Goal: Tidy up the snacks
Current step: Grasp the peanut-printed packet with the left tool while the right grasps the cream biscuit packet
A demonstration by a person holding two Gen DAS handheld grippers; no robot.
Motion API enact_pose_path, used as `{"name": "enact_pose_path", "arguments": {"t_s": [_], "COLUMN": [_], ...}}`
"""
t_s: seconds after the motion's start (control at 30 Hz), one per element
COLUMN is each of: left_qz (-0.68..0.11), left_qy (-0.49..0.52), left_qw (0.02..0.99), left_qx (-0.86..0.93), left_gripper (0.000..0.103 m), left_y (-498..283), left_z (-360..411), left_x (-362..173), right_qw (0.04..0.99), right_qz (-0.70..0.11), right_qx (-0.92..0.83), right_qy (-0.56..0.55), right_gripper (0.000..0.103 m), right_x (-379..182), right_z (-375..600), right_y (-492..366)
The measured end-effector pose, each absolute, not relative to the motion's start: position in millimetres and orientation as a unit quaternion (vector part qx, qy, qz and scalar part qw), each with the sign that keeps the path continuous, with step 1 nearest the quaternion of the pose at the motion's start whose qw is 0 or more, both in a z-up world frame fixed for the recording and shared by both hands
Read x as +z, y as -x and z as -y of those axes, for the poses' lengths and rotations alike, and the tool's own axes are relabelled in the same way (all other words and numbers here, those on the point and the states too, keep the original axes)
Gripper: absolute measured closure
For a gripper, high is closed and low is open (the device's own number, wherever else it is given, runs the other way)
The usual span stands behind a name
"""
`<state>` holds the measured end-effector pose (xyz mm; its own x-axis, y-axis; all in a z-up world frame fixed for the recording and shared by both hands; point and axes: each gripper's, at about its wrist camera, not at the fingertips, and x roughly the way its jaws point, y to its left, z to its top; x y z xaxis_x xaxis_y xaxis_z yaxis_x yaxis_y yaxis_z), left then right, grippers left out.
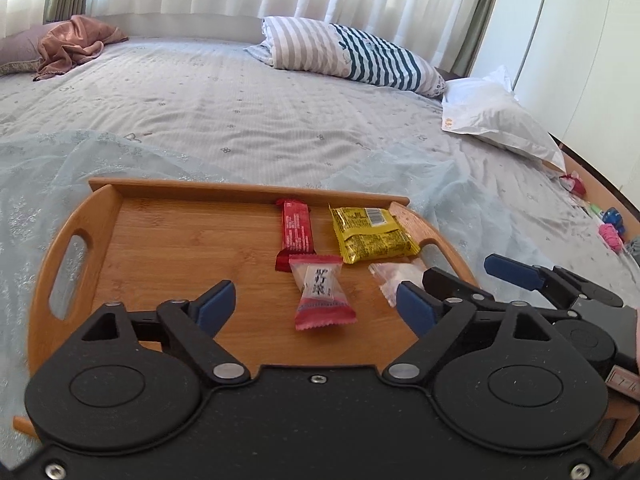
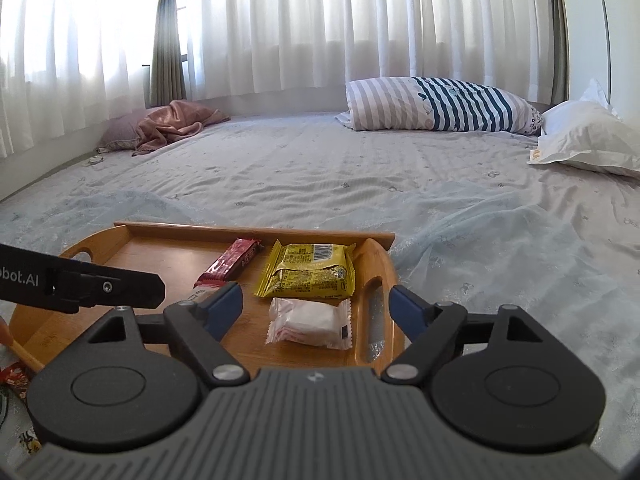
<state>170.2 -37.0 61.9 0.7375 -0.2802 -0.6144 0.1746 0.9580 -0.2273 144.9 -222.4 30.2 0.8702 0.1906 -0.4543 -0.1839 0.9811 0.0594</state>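
Snacks sit on the bamboo tray [image 1: 168, 236] on the bed [image 1: 240, 112], so most of your sorting looks done. From the left wrist view you can count four on it: one red bar [image 1: 297, 229], one yellow packet [image 1: 370, 234], one red-ended candy [image 1: 320, 294] and one pale wrapped cake [image 1: 390, 276]. Your left hand-held gripper [image 1: 320, 306] hangs wide over the candy, gripping nothing.

From the right wrist view, the same tray [image 2: 376, 264] shows bar [image 2: 232, 262], yellow packet [image 2: 310, 272] and cake [image 2: 310, 320]; the candy is mostly hidden. Your right hand-held gripper [image 2: 318, 306] is spread wide and empty. One reddish wrapper [image 2: 14, 376] lies off the tray at lower left, probably one piece left to bring in.
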Motion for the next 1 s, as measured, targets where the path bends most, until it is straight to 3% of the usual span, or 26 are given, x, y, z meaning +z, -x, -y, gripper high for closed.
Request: {"name": "enact_pose_path", "arguments": {"t_s": [0.53,1.0], "left_qz": [-0.322,-0.332], "left_qy": [0.078,0.05], "left_qw": [0.936,0.937], "left_qx": [-0.119,-0.092], "left_gripper": [0.012,0.011], "left_y": [-82.5,-45.7], "left_z": [16.7,7.1], "left_x": [60.1,44.5], "right_qw": [0.971,0.968], "right_qz": [-0.219,-0.243], "right_qx": [0.094,0.066], "right_qy": [0.037,-0.005], "right_gripper": [0.011,0.011], "right_x": [24.4,1.4], "right_z": [213.9,224.5], "right_y": [-78.9,-42.9]}}
